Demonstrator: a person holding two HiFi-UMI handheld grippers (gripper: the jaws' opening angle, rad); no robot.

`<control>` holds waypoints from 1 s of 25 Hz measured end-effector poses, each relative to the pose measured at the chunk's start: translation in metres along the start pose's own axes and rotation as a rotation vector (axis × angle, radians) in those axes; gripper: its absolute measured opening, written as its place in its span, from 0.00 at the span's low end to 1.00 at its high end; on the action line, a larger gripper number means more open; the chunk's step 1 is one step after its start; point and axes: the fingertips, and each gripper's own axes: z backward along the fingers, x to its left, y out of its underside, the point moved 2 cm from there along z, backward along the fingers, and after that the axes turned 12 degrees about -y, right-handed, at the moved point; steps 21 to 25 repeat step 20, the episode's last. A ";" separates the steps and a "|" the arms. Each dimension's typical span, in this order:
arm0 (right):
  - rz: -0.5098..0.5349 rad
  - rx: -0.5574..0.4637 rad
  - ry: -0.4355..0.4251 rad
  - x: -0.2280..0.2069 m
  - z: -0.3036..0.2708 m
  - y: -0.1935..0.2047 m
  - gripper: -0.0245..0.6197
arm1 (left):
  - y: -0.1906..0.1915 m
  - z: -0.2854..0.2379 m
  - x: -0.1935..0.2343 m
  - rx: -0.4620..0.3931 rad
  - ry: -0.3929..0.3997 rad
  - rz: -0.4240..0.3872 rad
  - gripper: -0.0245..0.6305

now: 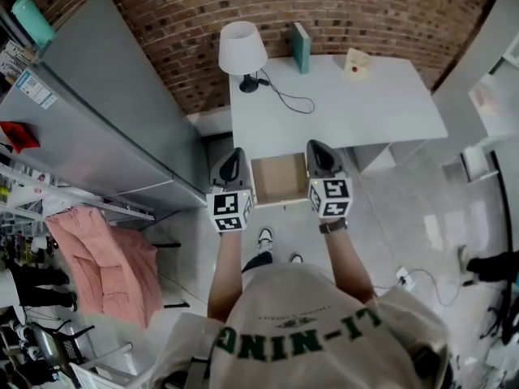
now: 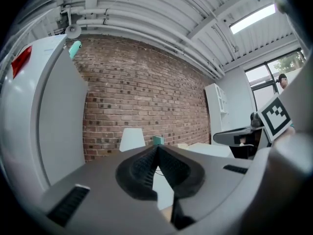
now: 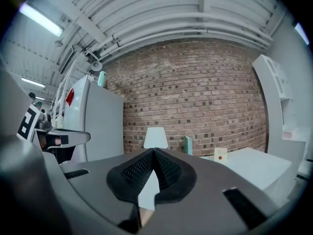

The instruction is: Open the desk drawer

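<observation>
My left gripper [image 1: 233, 154] is clenched on nothing: in the left gripper view its ribbed black pads [image 2: 142, 168] meet at the tips, with only the desk showing through the gap lower down. My right gripper [image 1: 318, 146] is the same, jaws pressed together and empty, tips touching in the right gripper view [image 3: 153, 153]. I hold both level, side by side, pointing at the red brick wall [image 1: 340, 6].

In the head view the shallow white desk drawer with a pale wooden bottom [image 1: 280, 178] stands pulled out from under the front edge of the white rectangular desk [image 1: 357, 104]. It lies between the two grippers and well below them; neither touches it.

On the desk near the wall stand a white-shaded lamp with a black foot [image 1: 242, 49], an upright teal book [image 1: 301, 47] and a small cream card with a red dot [image 1: 355, 61]. The lamp's black cable [image 1: 285, 97] loops across the top. A tall grey cabinet [image 1: 97, 120] stands left of the desk.
</observation>
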 end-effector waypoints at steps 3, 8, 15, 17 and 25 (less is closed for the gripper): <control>-0.010 -0.015 0.008 0.003 0.002 -0.010 0.04 | -0.006 -0.002 -0.004 -0.015 0.014 0.016 0.03; -0.040 -0.024 0.020 -0.009 0.002 -0.012 0.04 | -0.009 -0.008 -0.011 -0.031 0.031 0.026 0.03; -0.055 -0.017 0.036 -0.016 -0.003 -0.005 0.04 | -0.014 -0.021 -0.016 -0.042 0.052 0.028 0.03; -0.053 -0.016 0.031 -0.016 -0.010 -0.006 0.04 | -0.013 -0.027 -0.017 -0.047 0.068 0.037 0.03; -0.059 -0.018 0.024 -0.018 -0.022 -0.005 0.04 | -0.013 -0.038 -0.018 -0.068 0.092 0.064 0.03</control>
